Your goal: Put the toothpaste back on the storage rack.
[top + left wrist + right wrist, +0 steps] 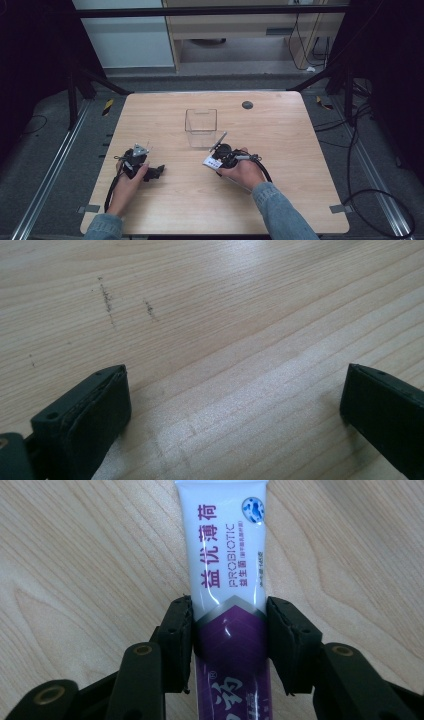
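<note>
A light wooden bench [280,200] with rounded corners carries a clear, square-sided plastic container [201,127] standing upright near the middle, a little toward the far edge. Its walls are see-through and nothing can be seen inside it — the wood grain shows straight through. A small dark round disc [247,105] lies on the bench top near the far edge, to the right of the container and well apart from it.

The right gripper [229,630], held in the person's right hand [245,172], lies low over the bench just on the near side of the container. Its two black jaws are pressed against both sides of a white and purple toothpaste tube [230,570] printed with the word PROBIOTIC, pinching it across the purple part of its body. The tube's flat white crimped end points away from the gripper, and in the high view it shows as a small white patch [212,161] at the gripper's left, close to the bench top; whether it rests on the wood I cannot tell.

The left gripper [235,405], in the left hand [131,176], sits toward the near left part of the bench, well apart from the container. Its jaws stand spread wide with only bare wood between them.
</note>
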Demonstrator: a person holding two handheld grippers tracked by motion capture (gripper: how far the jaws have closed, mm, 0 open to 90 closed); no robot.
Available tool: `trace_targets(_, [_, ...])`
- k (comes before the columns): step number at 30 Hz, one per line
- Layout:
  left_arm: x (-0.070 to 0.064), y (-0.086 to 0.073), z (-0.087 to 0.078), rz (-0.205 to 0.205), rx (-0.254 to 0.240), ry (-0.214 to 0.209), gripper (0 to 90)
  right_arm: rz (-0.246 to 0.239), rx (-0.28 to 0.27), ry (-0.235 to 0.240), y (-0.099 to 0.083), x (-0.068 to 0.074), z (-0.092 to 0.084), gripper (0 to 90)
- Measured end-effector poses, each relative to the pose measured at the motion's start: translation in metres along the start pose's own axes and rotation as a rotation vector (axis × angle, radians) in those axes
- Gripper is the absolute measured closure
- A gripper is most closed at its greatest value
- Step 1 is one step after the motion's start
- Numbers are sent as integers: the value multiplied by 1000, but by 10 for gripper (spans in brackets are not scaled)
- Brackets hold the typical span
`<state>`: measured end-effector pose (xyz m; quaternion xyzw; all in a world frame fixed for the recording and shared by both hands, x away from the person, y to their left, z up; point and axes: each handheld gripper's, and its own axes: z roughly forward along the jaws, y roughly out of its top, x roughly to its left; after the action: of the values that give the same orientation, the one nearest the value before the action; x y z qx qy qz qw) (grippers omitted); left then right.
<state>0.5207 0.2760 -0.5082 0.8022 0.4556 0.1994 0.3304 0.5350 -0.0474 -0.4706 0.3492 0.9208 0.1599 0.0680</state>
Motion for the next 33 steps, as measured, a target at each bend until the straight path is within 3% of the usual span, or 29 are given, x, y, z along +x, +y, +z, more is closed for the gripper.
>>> trace_targets(11, [0, 0, 0, 1, -1, 1, 0, 8, -32, -10, -1, 1, -6, 755])
trace_targets(19, [0, 0, 0, 0, 0, -1, 0, 12, -65, 4, -4, 1, -11, 784])
trace_targets(26, [0, 0, 0, 0, 0, -1, 0, 54, -173, 2, -8, -2, -30, 787])
trace_targets(33, [0, 0, 0, 1, 0, -1, 0, 96, -242, 11, -9, -8, -41, 789])
